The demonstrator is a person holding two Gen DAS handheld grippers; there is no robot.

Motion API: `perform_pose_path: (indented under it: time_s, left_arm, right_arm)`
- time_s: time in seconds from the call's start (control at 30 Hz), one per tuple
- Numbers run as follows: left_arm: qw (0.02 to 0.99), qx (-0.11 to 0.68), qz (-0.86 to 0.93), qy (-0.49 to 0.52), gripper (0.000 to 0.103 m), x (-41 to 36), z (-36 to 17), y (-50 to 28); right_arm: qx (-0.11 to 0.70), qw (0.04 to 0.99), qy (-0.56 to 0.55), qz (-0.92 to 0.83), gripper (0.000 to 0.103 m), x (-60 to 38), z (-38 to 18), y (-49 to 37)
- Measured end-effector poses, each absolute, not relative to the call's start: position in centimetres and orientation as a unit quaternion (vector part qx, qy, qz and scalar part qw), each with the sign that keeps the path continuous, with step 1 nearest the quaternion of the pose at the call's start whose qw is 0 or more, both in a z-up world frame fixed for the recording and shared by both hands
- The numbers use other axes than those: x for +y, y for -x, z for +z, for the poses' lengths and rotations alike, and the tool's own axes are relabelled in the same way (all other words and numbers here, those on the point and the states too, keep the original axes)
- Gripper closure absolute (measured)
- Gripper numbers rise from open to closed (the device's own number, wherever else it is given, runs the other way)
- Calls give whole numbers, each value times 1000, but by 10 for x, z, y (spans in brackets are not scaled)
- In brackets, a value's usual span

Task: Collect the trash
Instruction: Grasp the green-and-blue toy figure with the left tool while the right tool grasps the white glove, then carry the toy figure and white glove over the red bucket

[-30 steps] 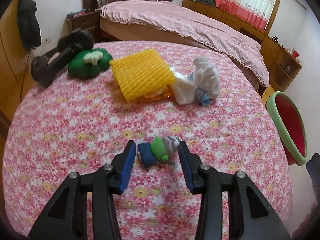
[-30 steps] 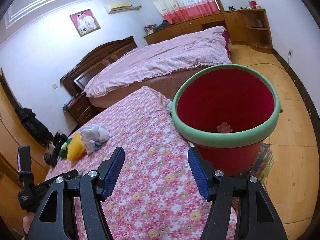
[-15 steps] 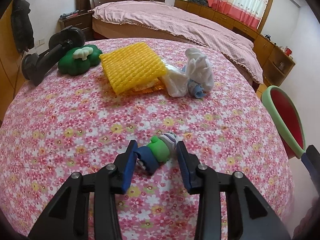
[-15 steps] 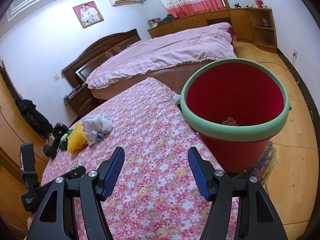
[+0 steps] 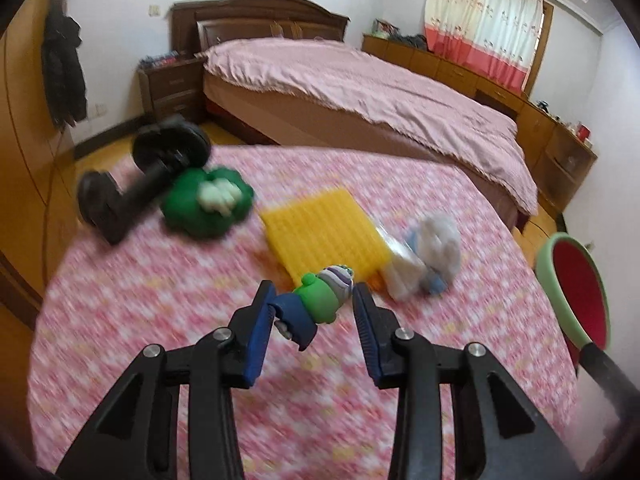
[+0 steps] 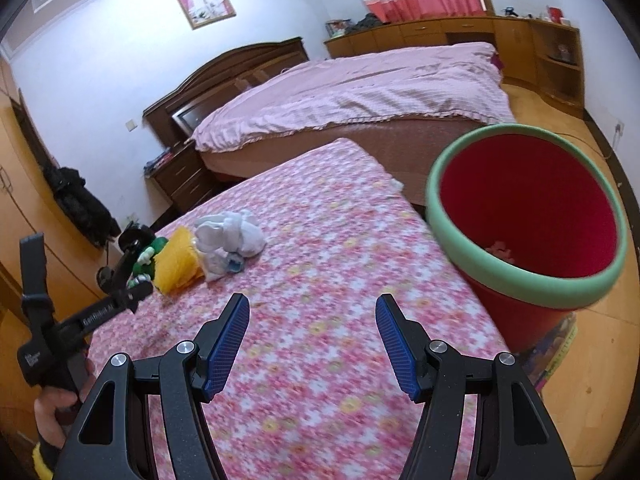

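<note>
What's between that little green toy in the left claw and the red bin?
Nothing visible blocks it. The green toy sits in the left gripper; the white cloth bundle lies farther back, off the line to the red bin at the table's right edge.

The table [image 5: 168, 360] in front of me wore a pink flowered cloth. At its far left lay a black clamp-like stand [image 5: 136, 184], touching a green plush shape [image 5: 200, 204] with a white patch on top. Just right of that sat a yellow ridged pad [image 5: 324, 228], tilted up over something orange. Against the pad's right edge rested a clump of white crumpled tissue [image 5: 432, 252] with a bit of blue in it. The near part of the cloth [image 6: 320, 360] showed only flowers.
</note>
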State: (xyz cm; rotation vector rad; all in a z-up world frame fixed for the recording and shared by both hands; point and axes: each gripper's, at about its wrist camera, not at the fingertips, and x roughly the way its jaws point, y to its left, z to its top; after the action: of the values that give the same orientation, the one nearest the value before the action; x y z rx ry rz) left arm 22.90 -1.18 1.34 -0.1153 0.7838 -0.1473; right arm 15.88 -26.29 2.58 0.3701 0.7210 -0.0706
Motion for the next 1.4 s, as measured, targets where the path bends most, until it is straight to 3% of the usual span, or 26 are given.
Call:
perform_pose_path:
  time_s: [0.37, 0.9, 0.97, 1.0, 1.23, 1.4]
  left_arm:
    - [928, 359, -29, 96, 63, 30, 7, -265]
    - [922, 369, -9, 120, 63, 49, -18, -274]
    - [921, 371, -10, 121, 63, 49, -19, -274]
    - [920, 372, -11, 121, 63, 48, -19, -274]
    - [921, 373, -13, 114, 63, 44, -21, -275]
    - [922, 371, -12, 113, 63, 43, -21, -275]
  right_arm:
    - [401, 905, -144, -3, 36, -222, 10, -242]
    - [410, 904, -124, 4, 36, -202, -15, -327]
    - [416, 900, -132, 6, 41, -204, -20, -331]
    - [420, 898, -133, 6, 52, -204, -22, -332]
    - [422, 895, -140, 23, 72, -205, -27, -331]
    - [413, 900, -138, 23, 80, -206, -21, -323]
